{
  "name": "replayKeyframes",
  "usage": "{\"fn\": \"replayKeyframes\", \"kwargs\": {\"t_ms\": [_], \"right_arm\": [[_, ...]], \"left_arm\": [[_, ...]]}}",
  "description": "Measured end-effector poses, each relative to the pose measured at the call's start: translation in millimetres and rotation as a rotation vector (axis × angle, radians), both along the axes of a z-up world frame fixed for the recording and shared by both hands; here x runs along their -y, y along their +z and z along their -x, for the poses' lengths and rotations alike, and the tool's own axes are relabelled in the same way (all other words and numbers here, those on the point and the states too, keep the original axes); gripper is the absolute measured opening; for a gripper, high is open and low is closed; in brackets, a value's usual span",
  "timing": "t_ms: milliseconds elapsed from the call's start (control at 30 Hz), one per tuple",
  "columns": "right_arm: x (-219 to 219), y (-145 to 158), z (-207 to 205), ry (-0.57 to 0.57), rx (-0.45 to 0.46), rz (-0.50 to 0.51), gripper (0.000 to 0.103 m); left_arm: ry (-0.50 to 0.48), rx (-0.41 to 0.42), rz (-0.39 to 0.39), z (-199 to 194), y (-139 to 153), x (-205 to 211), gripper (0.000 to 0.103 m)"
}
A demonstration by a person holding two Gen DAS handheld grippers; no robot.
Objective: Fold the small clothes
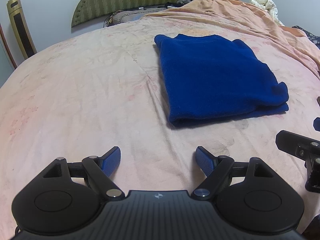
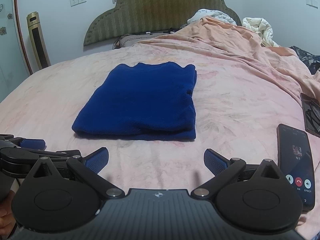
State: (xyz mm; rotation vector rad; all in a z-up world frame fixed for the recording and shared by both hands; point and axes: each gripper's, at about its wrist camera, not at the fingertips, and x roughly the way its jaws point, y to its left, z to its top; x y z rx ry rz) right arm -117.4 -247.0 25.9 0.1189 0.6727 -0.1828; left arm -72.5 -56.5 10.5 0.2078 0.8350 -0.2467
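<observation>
A dark blue knitted garment point(image 1: 218, 78) lies folded into a thick rectangle on the pink bedspread point(image 1: 80, 92); in the right wrist view the garment point(image 2: 140, 104) sits straight ahead. My left gripper point(image 1: 158, 160) hovers open over bare bedspread, below and left of the garment, with nothing between its blue pads. My right gripper point(image 2: 156, 162) is open too, just short of the garment's near folded edge and not touching it. The two grippers sit side by side: part of the right one shows at the left view's right edge point(image 1: 300, 150).
A phone point(image 2: 296, 166) with a lit call screen lies on the bed right of my right gripper, a second dark phone point(image 2: 311, 116) beyond it. A rumpled orange blanket point(image 2: 230, 40) and white bedding point(image 2: 258, 28) pile at the far right. A padded headboard point(image 2: 160, 12) stands behind.
</observation>
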Motion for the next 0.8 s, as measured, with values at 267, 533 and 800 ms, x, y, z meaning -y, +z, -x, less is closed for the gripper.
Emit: {"fn": "replayKeyframes", "kwargs": {"t_ms": [267, 533, 800], "right_arm": [[-0.7, -4.2, -0.5, 0.010, -0.004, -0.021, 0.103], [6.4, -6.6, 0.3, 0.013, -0.003, -0.067, 0.103], [7.9, -8.5, 1.6, 0.035, 0.008, -0.077, 0.102]], "left_arm": [[0.000, 0.006, -0.007, 1.8, 0.1, 0.7, 0.082], [0.001, 0.010, -0.007, 2.9, 0.7, 0.7, 0.082], [0.001, 0.056, -0.015, -0.4, 7.5, 1.1, 0.082]]}}
